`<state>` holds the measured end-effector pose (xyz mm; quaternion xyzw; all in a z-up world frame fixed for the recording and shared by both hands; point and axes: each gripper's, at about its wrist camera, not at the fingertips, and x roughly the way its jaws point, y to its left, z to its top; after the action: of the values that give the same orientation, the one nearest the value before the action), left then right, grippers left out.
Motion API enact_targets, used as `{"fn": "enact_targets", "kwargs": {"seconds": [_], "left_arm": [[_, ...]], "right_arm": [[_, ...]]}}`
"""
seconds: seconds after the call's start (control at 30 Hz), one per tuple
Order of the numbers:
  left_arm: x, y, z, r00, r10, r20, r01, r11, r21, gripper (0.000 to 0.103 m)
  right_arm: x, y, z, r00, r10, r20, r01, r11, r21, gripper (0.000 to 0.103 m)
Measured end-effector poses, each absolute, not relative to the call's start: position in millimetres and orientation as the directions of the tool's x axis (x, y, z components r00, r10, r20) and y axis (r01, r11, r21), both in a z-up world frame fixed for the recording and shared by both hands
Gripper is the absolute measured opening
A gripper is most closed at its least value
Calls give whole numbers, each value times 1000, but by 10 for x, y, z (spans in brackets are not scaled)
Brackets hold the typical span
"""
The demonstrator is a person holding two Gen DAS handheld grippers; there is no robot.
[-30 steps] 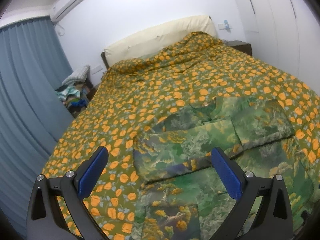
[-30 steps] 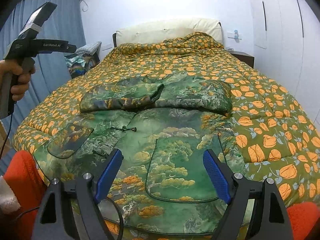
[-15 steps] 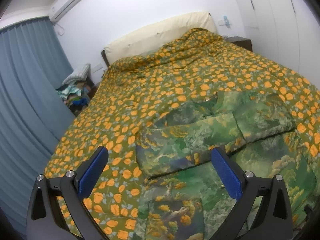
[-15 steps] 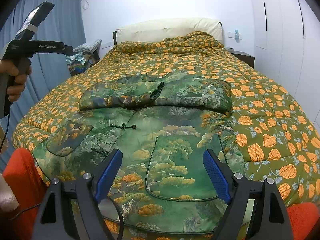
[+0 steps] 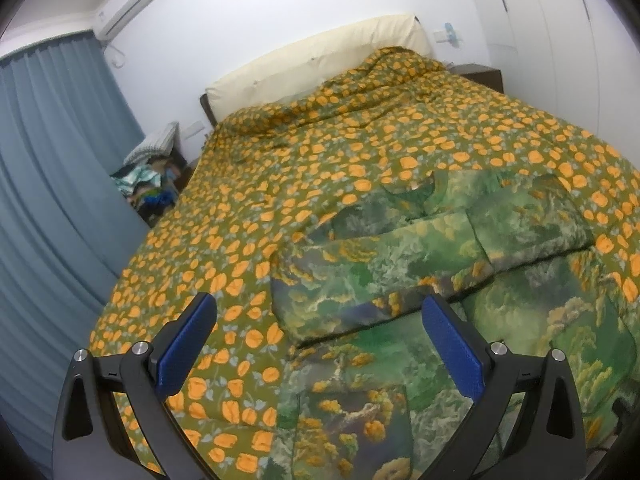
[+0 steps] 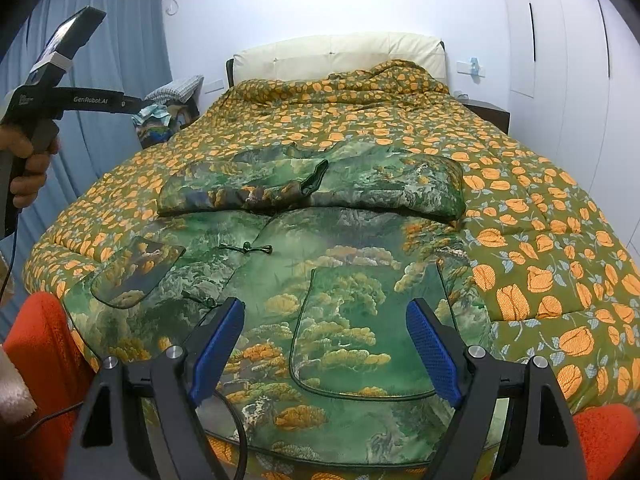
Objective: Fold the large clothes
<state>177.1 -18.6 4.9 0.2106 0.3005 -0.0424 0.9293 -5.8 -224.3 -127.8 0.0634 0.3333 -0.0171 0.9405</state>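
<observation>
both tongs gape with nothing between their pads: the left gripper (image 5: 318, 340) raised beside the bed, the right gripper (image 6: 325, 344) over the hem; just ahead of them the green jacket (image 6: 340, 280) lies flat on the orange-flowered quilt (image 6: 540, 240), sleeves (image 6: 312, 188) already crossed over the chest; the body folds look undone; the left handle reads "genrobot.ai".

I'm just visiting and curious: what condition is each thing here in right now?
Green jacket: spread flat on the bed, sleeves folded across its chest.
Left gripper: open, empty, above the bed.
Right gripper: open, empty, over the jacket.
Orange-flowered quilt: covering the bed, rumpled near the headboard.
</observation>
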Motion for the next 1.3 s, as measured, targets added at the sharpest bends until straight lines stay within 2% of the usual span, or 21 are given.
{"fn": "enact_targets", "kwargs": {"seconds": [1.3], "left_arm": [[1589,-43,-52,779,37,-626,229,912,340,102]], "right_arm": [[-45,-2275,-1265,777,1,-630,78,992,98,83]]}}
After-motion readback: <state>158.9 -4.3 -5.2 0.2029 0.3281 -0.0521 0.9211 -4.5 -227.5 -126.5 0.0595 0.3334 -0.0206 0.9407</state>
